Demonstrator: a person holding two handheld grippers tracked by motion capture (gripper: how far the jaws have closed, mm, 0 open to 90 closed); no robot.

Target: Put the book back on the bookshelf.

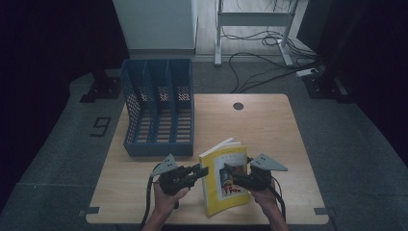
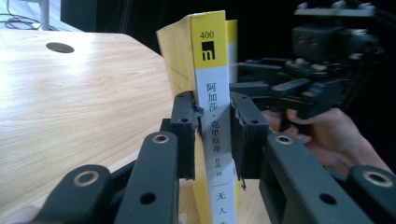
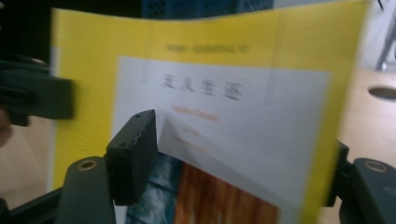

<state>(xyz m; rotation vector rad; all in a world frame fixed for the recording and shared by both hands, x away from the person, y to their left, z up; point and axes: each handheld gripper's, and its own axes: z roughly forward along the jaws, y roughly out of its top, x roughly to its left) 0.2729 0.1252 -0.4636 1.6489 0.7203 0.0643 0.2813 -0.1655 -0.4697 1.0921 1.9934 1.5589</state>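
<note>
**Yellow book held upright between two grippers**

The blue file rack stands at the table's back left, its three slots bare. The left gripper pinches the yellow paperback's spine. The right gripper is spread, one jaw before the cover, the other behind it.

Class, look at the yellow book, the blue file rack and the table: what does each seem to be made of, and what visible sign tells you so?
Yellow book: paper with a thin, flexible card cover, since the cover bows in the right gripper view; finish unclear.
Blue file rack: probably moulded plastic, with uniform colour and perforated walls.
Table: wood or wood-look laminate, with pale grain lines and a smooth top.
</note>
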